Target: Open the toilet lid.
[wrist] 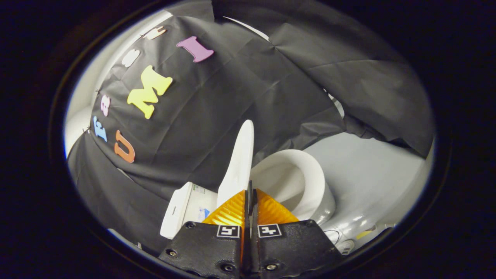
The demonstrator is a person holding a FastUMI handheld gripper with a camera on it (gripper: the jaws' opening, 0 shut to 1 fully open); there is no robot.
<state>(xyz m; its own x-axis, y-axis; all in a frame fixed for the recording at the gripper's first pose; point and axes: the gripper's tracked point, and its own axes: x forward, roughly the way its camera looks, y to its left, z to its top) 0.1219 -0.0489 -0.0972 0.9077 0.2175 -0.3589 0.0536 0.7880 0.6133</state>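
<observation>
The gripper (pixel 250 192) is tipped over on its side, so the whole booth looks tilted from where it sits. Its two fingers (pixel 232 211) are drawn close together, with only a thin slit left between them, and the edge of the toilet lid (pixel 239 162) runs right into that slit. The lid looks pinched between the fingers, though the actual contact is hidden at the tips, so I cannot say for certain that both press on it.

The lid itself is white and stands raised off the bowl, seen nearly edge-on, rising straight ahead from the fingertips toward the black cloth wall (pixel 232 97). It is clearly apart from the seat, not lying flat on it.

To one side of the lid sits the toilet bowl (pixel 306 182), white, with its rounded rim and open hollow showing just beyond the fingers. To the other side of the lid is the white cistern (pixel 182 209), a boxy shape with a small label on it that is too small to make out.

Past the bowl stretches a pale, smooth floor (pixel 368 174), reaching to where the black cloth hangs down in folds. Near the base of the bowl, close beside the gripper's body, some small markings lie on the floor, too blurred to identify.
</observation>
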